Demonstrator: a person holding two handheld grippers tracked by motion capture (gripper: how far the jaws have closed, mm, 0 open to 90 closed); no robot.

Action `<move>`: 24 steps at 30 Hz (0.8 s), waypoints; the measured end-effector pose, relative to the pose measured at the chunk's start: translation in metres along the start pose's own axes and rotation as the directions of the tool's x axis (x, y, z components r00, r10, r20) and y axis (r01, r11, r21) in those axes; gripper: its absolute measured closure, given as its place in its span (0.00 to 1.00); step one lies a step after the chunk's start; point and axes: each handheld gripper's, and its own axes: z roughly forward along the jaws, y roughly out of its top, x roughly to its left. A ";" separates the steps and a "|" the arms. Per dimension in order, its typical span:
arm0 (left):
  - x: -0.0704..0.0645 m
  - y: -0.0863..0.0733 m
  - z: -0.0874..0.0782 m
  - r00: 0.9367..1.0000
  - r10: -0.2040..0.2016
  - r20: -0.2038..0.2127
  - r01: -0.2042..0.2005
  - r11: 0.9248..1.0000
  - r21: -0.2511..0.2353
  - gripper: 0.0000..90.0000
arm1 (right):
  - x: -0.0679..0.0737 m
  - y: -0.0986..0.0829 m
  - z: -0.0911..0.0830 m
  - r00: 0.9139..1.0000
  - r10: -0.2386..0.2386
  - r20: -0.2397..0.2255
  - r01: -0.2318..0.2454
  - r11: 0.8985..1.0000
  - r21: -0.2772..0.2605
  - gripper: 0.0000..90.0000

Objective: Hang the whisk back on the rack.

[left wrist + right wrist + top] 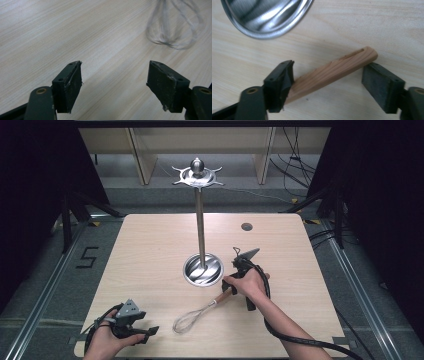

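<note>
**Whisk handle lay between spread jaws beside the stand's base**

The wooden table (pixel 150 250) carried few things. Largest was the metal stand (pixel 200 227), its thin pole rising from a round, shiny dish-shaped base (pixel 202 269) near the middle of the table to a flat spiked crown with a knob on top. A small dark round hole (pixel 246 226) sat in the tabletop toward the far right.

The whisk (pixel 197 315) lay flat in front of the base, wire loops toward the near edge, wooden handle (pixel 332 72) pointing up toward the right hand (pixel 250 284). The right gripper (pixel 327 82) stood over that handle with its jaws spread wide; the handle lay slanted across the gap, one end near or against the left jaw, the other close to the right jaw, not clamped. The rim of the base showed just beyond it in the right gripper view, near but apart.

The left gripper (pixel 113 85) rested at the near left corner in the left hand (pixel 107 340), jaws released and wide over bare wood. The whisk's wire loops (pixel 172 27) showed blurred ahead of it, well clear.
</note>
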 end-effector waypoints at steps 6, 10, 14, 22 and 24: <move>0.000 0.000 0.000 1.000 0.001 0.002 -0.001 1.000 0.002 0.30 | 0.007 -0.007 -0.002 0.975 -0.205 0.090 0.199 0.977 0.073 0.55; -0.001 0.000 0.000 1.000 0.001 0.002 -0.001 1.000 0.002 0.30 | 0.011 -0.011 -0.002 0.968 -0.233 0.090 0.227 0.971 0.077 0.60; 0.000 0.000 0.000 1.000 -0.001 0.004 0.001 1.000 0.006 0.30 | 0.005 -0.013 -0.005 0.960 -0.271 0.077 0.263 0.960 0.091 0.72; 0.001 0.000 0.001 1.000 0.007 0.008 -0.007 1.000 0.009 0.30 | -0.010 -0.014 -0.010 0.965 -0.261 0.012 0.261 0.965 0.035 0.78; 0.000 0.000 0.001 1.000 0.007 0.008 -0.007 1.000 0.009 0.30 | -0.014 -0.013 -0.010 0.964 -0.268 0.001 0.268 0.963 0.013 0.78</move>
